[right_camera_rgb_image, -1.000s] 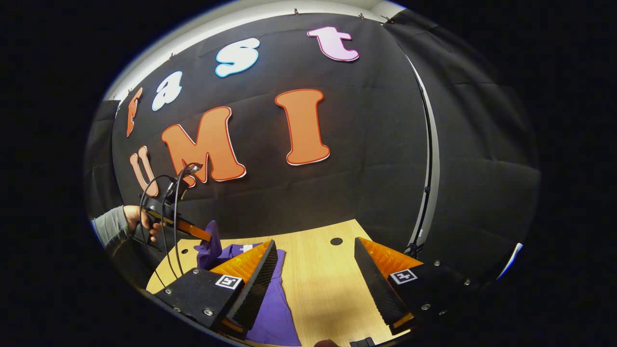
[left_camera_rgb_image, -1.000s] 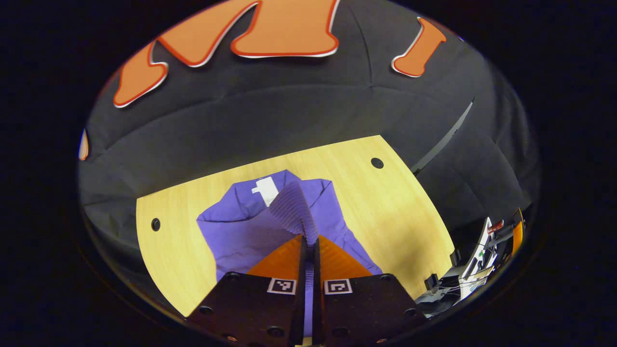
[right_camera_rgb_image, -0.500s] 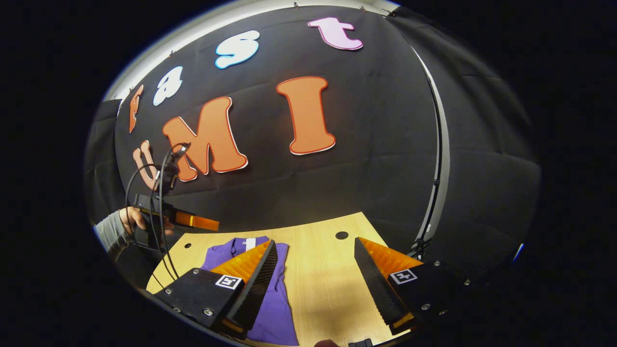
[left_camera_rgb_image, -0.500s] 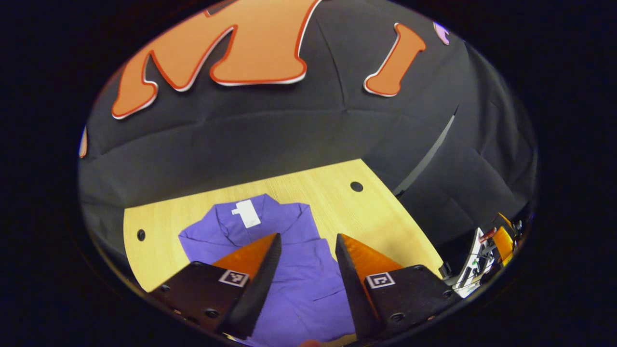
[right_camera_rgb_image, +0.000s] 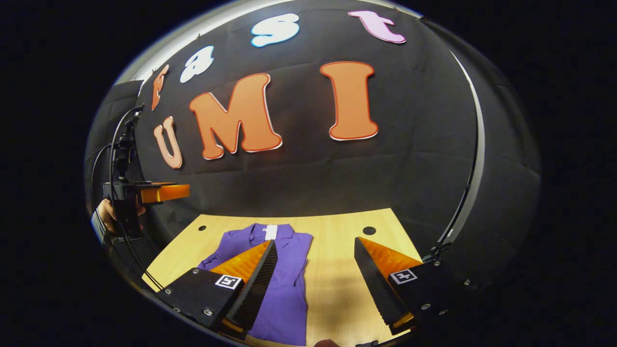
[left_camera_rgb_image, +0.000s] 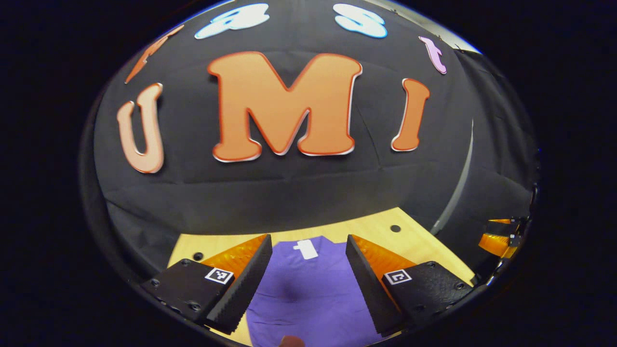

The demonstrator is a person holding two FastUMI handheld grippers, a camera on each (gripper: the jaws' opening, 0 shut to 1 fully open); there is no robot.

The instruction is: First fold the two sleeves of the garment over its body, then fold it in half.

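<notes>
A purple garment (left_camera_rgb_image: 308, 289) with a white neck label lies flat on the wooden table (left_camera_rgb_image: 419, 241), its sleeves folded in over the body. In the left gripper view my left gripper (left_camera_rgb_image: 308, 246) is open above the garment, holding nothing. The right gripper view shows the garment (right_camera_rgb_image: 289, 279) as a narrow strip on the table's left half. My right gripper (right_camera_rgb_image: 315, 248) is open and holds nothing, its left finger over the cloth and its right finger over bare wood. The left gripper (right_camera_rgb_image: 159, 193) hangs high at the left in that view, in a person's hand.
The wooden table (right_camera_rgb_image: 337, 289) has small round holes near its far corners. The black booth wall stands close behind it. The right gripper (left_camera_rgb_image: 499, 238) shows at the right edge of the left gripper view. Bare wood lies right of the garment.
My left gripper opened and let go of the sleeve, which now lies flat on the body. It then rose and tilted up. The right gripper stayed open and shifted slightly.
</notes>
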